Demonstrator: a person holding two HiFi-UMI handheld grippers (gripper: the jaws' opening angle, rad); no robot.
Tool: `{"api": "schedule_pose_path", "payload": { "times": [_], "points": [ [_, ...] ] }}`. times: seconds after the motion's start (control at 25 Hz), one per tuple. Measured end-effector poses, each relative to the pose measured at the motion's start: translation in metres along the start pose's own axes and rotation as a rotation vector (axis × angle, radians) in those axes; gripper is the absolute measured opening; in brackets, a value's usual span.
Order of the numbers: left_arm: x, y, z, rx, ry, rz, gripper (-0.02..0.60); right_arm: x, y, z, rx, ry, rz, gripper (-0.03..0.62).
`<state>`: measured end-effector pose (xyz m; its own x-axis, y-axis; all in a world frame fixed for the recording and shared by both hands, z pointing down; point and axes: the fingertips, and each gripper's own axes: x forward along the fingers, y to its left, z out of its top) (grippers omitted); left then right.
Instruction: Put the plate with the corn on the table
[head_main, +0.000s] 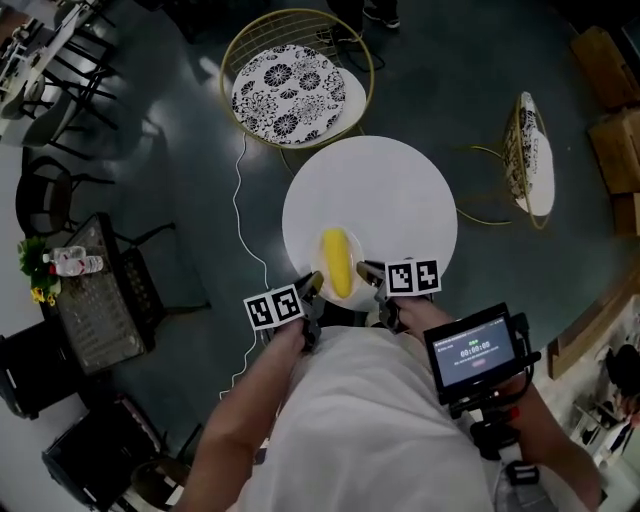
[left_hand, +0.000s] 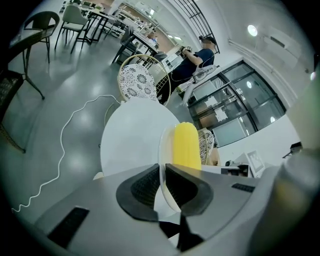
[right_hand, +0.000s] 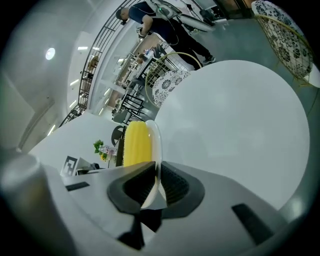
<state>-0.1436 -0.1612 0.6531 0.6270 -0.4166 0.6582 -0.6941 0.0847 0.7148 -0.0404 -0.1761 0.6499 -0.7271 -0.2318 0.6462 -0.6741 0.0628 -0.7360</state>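
Our left gripper has its two dark pads closed on the thin white rim of the plate, with only the rim's thickness between them. Our right gripper pinches the opposite rim of the same plate in the same way, jaws nearly together on the edge.

In the head view the left gripper and the right gripper sit on either side of the plate, each marker cube just outside its jaws. The corn, a yellow cob, lies lengthwise along the middle of the plate, pointing away from us. From the left gripper view the corn stands just right of the rim, and from the right gripper view the corn stands just left of it.

The plate is at the near edge of the round white table. We cannot tell whether its base touches the top. The tabletop spreads out beyond the plate in both gripper views.

Past the table a wire chair with a patterned cushion stands at the far side, and a second one is off to the right. A white cable snakes across the dark floor on the left. A small screen is mounted by our right arm.
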Motion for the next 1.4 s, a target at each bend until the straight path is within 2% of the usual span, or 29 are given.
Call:
{"api": "schedule_pose_path", "payload": {
  "times": [0.16, 0.44, 0.8, 1.4],
  "points": [
    [0.013, 0.019, 0.009, -0.002, 0.03, 0.016, 0.041, 0.021, -0.009, 0.007, 0.016, 0.009, -0.016, 0.041],
    [0.03, 0.036, 0.032, 0.037, 0.071, 0.021, 0.041, 0.045, -0.021, 0.023, 0.02, 0.003, -0.038, 0.043],
    [0.059, 0.038, 0.06, 0.086, 0.102, 0.028, 0.041, 0.058, -0.038, 0.049, 0.046, -0.039, -0.053, 0.043],
    [0.102, 0.06, 0.084, 0.143, 0.144, 0.083, 0.041, 0.087, -0.068, 0.077, -0.018, -0.056, -0.162, 0.043]
  ]
}}
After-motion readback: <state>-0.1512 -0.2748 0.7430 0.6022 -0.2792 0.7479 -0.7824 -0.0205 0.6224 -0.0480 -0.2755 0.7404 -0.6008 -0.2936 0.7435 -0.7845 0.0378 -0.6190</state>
